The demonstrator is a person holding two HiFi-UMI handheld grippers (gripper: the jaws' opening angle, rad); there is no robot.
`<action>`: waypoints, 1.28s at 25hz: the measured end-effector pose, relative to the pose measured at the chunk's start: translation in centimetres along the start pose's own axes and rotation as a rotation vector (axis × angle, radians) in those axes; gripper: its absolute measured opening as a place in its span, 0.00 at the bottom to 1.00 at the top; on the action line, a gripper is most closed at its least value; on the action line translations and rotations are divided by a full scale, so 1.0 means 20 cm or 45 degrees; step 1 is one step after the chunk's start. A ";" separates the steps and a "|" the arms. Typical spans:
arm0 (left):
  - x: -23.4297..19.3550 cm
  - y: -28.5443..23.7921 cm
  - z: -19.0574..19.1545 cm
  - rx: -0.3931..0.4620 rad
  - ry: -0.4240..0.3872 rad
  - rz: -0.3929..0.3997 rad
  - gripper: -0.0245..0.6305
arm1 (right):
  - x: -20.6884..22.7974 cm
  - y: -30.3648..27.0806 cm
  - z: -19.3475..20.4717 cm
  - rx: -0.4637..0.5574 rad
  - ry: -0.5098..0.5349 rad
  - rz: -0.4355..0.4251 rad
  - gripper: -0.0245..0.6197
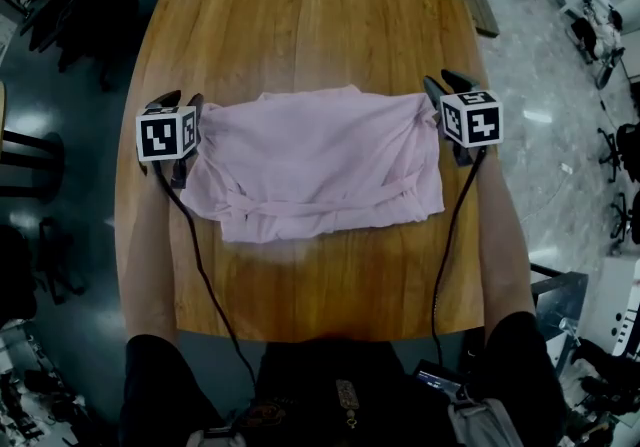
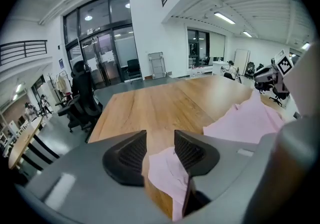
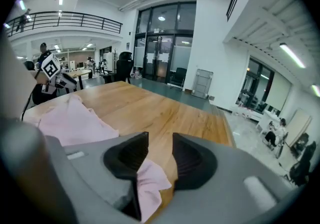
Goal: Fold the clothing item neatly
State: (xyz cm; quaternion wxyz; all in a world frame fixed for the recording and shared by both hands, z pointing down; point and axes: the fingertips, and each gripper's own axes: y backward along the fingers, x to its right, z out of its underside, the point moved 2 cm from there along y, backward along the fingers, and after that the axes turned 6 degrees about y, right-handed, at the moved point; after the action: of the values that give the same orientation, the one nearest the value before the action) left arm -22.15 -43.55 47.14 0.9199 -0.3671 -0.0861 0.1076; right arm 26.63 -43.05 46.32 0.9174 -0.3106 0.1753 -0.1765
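Observation:
A pink garment (image 1: 320,160), folded into a rough rectangle, lies spread across the middle of the wooden table (image 1: 300,25). My left gripper (image 1: 180,101) rests at its left edge and my right gripper (image 1: 443,85) at its right edge. In the left gripper view a corner of pink cloth (image 2: 167,173) lies loose in the gap of the left gripper (image 2: 160,150), whose jaws stand apart. In the right gripper view another loose corner (image 3: 150,180) sits inside the right gripper (image 3: 160,153), closer to its left jaw, with bare wood showing in the gap.
The table's front edge (image 1: 330,333) is close to the person's body, and cables (image 1: 195,255) run from both grippers back over it. A black office chair (image 2: 82,97) stands off the far left corner. Polished floor surrounds the table.

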 end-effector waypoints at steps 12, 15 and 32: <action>0.43 0.03 0.31 -0.158 -0.179 0.220 0.29 | -0.55 0.00 0.14 -0.097 0.088 -0.333 0.08; 0.43 -0.05 0.40 -0.200 -0.177 0.188 0.29 | -0.56 -0.09 0.24 -0.173 0.106 -0.309 0.08; 0.34 -0.19 0.32 -0.135 -0.142 0.170 0.27 | -0.40 -0.21 0.38 -0.198 -0.036 -0.188 0.04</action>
State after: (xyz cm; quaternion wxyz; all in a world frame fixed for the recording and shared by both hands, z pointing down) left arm -16.55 -40.23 54.96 0.8837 -0.4136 -0.1182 0.1844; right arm 22.00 -38.93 56.36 0.8774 -0.3954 0.1521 -0.2252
